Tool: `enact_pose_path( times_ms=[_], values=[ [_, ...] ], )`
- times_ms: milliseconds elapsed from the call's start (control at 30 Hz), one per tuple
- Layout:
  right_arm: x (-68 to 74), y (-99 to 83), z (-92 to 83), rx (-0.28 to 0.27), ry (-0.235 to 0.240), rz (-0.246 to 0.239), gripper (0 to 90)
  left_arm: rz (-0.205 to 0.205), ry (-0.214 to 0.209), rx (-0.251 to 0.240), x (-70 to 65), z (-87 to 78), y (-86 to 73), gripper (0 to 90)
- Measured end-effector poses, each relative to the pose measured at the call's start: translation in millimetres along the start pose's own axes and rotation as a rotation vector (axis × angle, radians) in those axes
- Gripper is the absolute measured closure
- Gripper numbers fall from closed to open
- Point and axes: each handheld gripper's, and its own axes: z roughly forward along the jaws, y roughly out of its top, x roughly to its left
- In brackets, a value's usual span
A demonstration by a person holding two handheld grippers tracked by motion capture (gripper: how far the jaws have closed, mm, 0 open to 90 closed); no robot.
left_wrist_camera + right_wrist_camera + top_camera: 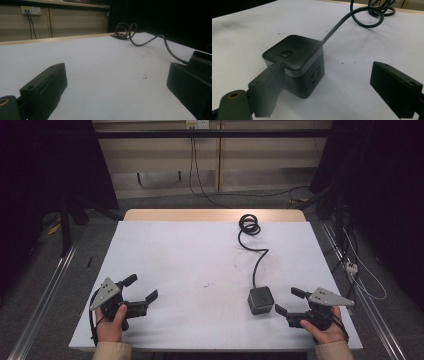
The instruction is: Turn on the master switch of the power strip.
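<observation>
- Resting near the table's front edge at about 7 o'clock in the high view, the left gripper (141, 288) sits in the person's left hand (111, 322), its jaws spread wide with nothing between them.
- Matching it at about 5 o'clock, the right gripper (289, 300) is held by the right hand (327, 330), jaws likewise wide apart and empty.
- Just beside the right gripper's tips, at its 10 o'clock, stands the dark cube socket (261, 300) on the white table (190, 250); in the right gripper view one jaw lies close against the cube's near side, though contact cannot be told.
- From the cube's far face, its black cord (259, 260) snakes toward 12 o'clock.
- Farthest off, the cord ends in a coil (249, 224) near the table's back edge.
</observation>
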Motion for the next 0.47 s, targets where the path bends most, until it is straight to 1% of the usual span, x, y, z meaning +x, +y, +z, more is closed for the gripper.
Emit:
enact_pose_path(
  times_ms=[333, 467],
  values=[
    [1.7, -0.2, 1.6, 0.005, 0.002, -0.007, 13.0, 0.001, 0.000, 0.003, 0.4, 1.0, -0.4, 2.7],
    [1.2, -0.6, 1.4, 0.005, 0.000, -0.009, 12.9, 0.000, -0.002, 0.014, 0.4, 2.2, -1.0, 2.7]
  ],
)
